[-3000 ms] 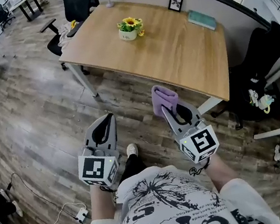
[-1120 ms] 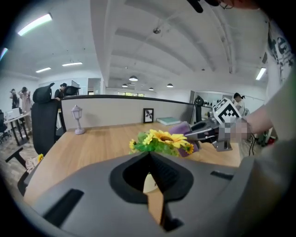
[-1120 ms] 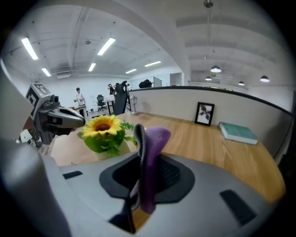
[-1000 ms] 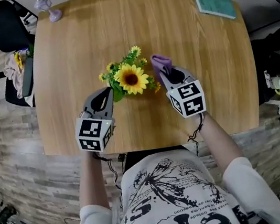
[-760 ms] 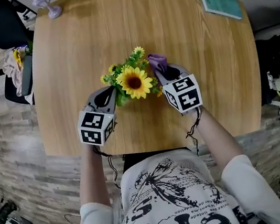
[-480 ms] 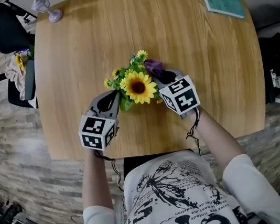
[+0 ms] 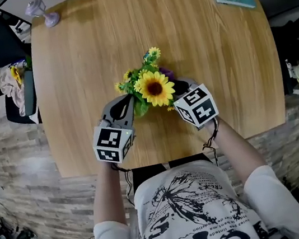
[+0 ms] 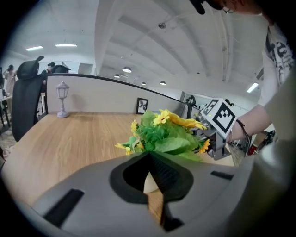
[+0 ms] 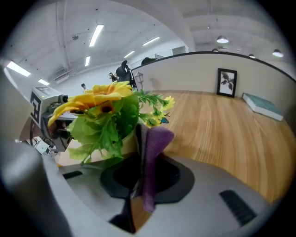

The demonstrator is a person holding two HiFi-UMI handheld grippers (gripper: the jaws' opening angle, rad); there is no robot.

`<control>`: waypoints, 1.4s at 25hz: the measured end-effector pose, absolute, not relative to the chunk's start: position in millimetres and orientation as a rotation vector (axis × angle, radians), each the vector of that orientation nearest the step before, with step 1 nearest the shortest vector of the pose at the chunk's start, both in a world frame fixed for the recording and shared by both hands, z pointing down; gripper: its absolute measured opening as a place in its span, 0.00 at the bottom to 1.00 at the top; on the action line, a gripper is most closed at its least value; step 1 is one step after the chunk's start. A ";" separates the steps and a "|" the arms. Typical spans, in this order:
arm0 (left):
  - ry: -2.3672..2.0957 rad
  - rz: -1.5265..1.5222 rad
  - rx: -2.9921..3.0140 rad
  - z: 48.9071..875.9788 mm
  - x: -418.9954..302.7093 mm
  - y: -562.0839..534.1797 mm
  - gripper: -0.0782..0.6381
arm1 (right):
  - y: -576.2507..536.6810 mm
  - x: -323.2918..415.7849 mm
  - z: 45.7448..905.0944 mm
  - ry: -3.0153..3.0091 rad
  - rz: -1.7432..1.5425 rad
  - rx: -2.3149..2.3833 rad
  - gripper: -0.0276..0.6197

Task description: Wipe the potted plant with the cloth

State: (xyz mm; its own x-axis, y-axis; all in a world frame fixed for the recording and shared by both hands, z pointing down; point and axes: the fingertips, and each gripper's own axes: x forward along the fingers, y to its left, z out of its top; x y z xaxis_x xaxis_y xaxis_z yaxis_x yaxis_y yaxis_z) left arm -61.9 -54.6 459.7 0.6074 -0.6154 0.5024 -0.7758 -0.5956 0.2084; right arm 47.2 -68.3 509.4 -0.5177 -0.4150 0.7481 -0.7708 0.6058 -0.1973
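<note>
Standing near the front middle of the wooden surface (image 7: pixel 71 61), the potted plant (image 7: pixel 154 87) is flanked by both tools. The right tool (image 7: pixel 177 86) is closed on a folded purple cloth (image 9: pixel 152 148), which is pinched upright between its jaws with the free end sticking out past the tips. The left tool (image 7: pixel 128 100) is closed with nothing held. In the right gripper view, the leaves and the pale pot are seen just to the left of the cloth and very near it, though contact cannot be confirmed. The plant's long axis runs upright, from pot to sunflower head, so a short leftward move of the cloth onto the foliage is judged to be needed. The right tool is placed for that, while the left tool is set just beside the pot's other side.
</note>
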 end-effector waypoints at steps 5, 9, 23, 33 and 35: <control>-1.068 0.491 2.487 458.0 -60.1 -55.5 0.11 | -54.8 47.6 507.4 -2.149 0.704 1.004 0.16; -0.981 0.484 2.534 456.1 -61.1 -55.6 0.11 | -42.8 44.8 507.0 -2.114 0.729 1.095 0.16; -0.788 0.491 2.663 458.7 -61.8 -63.8 0.11 | -5.6 28.2 511.6 -1.981 0.825 1.398 0.16; -0.712 0.461 2.728 457.4 -61.1 -63.5 0.11 | 8.6 -6.7 511.6 -1.972 0.926 1.461 0.16; -0.678 0.457 2.722 458.2 -60.4 -63.5 0.11 | 9.2 -17.2 511.9 -1.988 0.947 1.448 0.16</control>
State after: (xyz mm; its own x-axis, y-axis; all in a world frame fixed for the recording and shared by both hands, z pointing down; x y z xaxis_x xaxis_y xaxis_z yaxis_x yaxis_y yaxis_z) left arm -60.4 -63.5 458.2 0.8382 -0.3994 0.3713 -0.4942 -0.8442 0.2077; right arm -17.2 9.2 511.9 -0.3087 -0.6030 0.7356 -0.9511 0.1920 -0.2419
